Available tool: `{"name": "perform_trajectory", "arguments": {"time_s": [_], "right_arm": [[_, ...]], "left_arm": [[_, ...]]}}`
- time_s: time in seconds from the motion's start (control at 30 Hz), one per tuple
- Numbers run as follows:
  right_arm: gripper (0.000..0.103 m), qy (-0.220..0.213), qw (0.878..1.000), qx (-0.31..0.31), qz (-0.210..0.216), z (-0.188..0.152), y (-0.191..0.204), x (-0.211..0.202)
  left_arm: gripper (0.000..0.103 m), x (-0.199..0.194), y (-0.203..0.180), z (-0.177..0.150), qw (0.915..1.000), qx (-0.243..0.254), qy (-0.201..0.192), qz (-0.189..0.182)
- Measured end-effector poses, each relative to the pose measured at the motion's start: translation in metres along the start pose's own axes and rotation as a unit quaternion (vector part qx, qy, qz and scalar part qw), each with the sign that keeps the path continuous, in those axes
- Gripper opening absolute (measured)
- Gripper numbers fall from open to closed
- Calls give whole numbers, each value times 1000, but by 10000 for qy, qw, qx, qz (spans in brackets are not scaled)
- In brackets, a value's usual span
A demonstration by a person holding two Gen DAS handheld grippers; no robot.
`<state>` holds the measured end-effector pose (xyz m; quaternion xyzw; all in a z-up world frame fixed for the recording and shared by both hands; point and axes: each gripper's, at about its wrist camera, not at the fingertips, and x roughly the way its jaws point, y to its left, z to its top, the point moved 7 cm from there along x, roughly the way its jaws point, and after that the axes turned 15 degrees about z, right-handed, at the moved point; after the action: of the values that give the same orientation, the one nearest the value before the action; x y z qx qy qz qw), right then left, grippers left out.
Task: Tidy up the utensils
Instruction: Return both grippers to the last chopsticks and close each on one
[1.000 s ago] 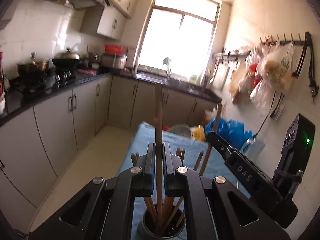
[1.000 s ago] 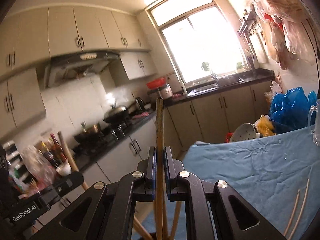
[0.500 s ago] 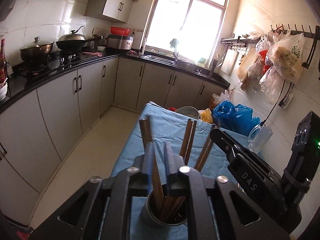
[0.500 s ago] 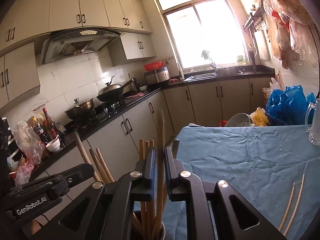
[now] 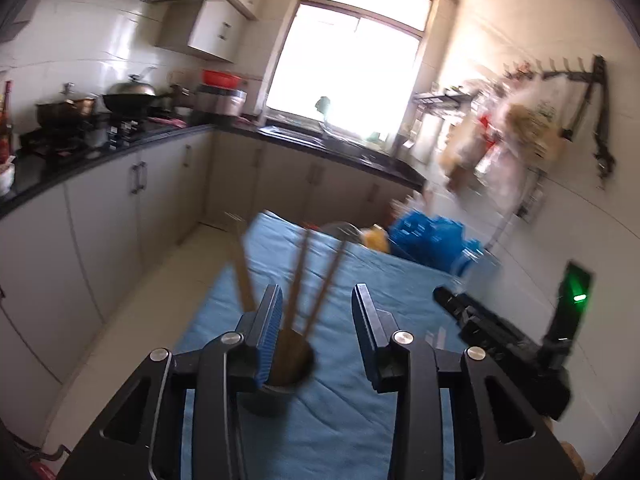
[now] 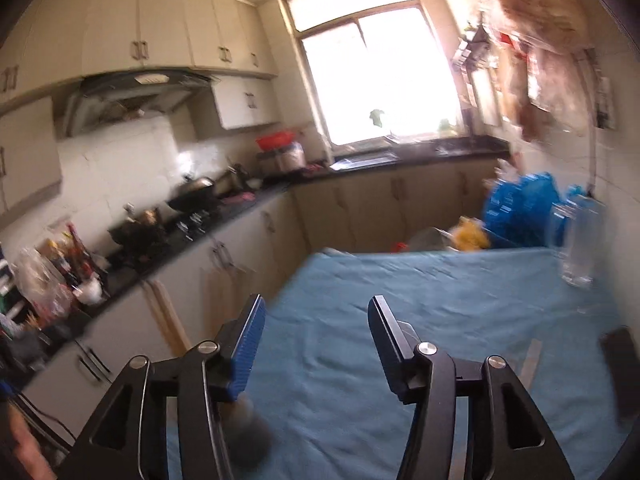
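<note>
1. The left hand-held gripper (image 5: 316,312) has its jaws parted and opening; its blue pads press on nothing. Past its left finger, in the left wrist view, stand the chopsticks.
2. The chopsticks (image 5: 300,280) stand in a dark round holder (image 5: 280,376) on the blue cloth (image 5: 340,420) of the desk, near its left edge. They fan out above the rim, tilted different ways, and are blurred.
3. The right hand-held gripper (image 6: 316,328) is spread wider, its jaws opening too, with only blue cloth showing between them. In the left wrist view it shows as a black body (image 5: 500,340) over the right side of the desk, with a green light on it.
4. In the right wrist view the holder (image 6: 248,428) is a grey blur just under the left finger, with pale chopsticks (image 6: 168,320) rising past it on the left.
5. Near the right edge of the desk lie a pale thin stick (image 6: 530,364) and a dark flat object (image 6: 622,368), both too blurred to name.
6. A clear glass mug (image 6: 576,244) stands towards the far right corner of the desk.
7. Beyond the far edge sit blue plastic bags (image 6: 520,208), a yellow bag (image 6: 470,234) and a pale round basin (image 5: 340,232).
8. Farther off, a dark kitchen counter (image 5: 100,152) carries pots and a wok, running round to a sink under the bright window (image 5: 348,64).
</note>
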<state>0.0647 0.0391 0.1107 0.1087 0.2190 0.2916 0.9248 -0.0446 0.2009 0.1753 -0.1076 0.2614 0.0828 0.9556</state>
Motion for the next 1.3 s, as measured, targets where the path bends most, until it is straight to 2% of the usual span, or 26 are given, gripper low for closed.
{"name": "perform_trajectory", "arguments": {"time_s": [0.1, 0.17, 0.23, 0.27, 0.33, 0.57, 0.63, 0.7, 0.77, 0.9, 1.03, 1.1, 1.13, 1.3], "right_arm": [[58, 528, 9969, 302, -503, -37, -58, -22], [58, 981, 9908, 570, -736, -64, -95, -29], [50, 1347, 9839, 791, -868, -87, -122, -31], [41, 1535, 9799, 920, -882, -99, -135, -30], [39, 1714, 9749, 1168, -804, -112, -150, -26], [39, 2184, 9632, 1250, -944, -123, -168, 12], [35, 2267, 9622, 963, -1158, -124, -164, 16], [22, 2414, 9578, 782, -1352, -125, -165, 16], [15, 2513, 9548, 725, -1412, -125, -169, 12], [10, 2703, 9468, 703, -1597, -129, -184, -4], [9, 2726, 9455, 824, -1581, -131, -193, -18], [8, 2726, 9452, 901, -1555, -132, -195, -23], [8, 2726, 9451, 912, -1553, -133, -193, -24], [8, 2743, 9438, 1040, -1525, -137, -189, -30]], "left_arm": [[39, 5, -29, -23, 9992, 223, 219, -229], [39, 18, -52, -46, 9973, 400, 524, -333], [39, 33, -70, -65, 9939, 462, 870, -494], [39, 41, -78, -72, 9921, 486, 1023, -546], [39, 59, -95, -95, 9871, 649, 1354, -562], [39, 99, -131, -151, 9713, 1307, 1949, -395], [39, 109, -138, -164, 9663, 1497, 2064, -353], [39, 117, -145, -174, 9620, 1631, 2167, -325], [39, 126, -154, -181, 9580, 1722, 2267, -351], [39, 136, -173, -195, 9509, 1942, 2369, -430], [39, 141, -190, -204, 9435, 2231, 2405, -478], [24, 142, -196, -203, 9421, 2366, 2344, -387], [6, 143, -198, -203, 9413, 2409, 2347, -295], [5, 140, -189, -205, 9399, 2066, 2695, -354]]}}
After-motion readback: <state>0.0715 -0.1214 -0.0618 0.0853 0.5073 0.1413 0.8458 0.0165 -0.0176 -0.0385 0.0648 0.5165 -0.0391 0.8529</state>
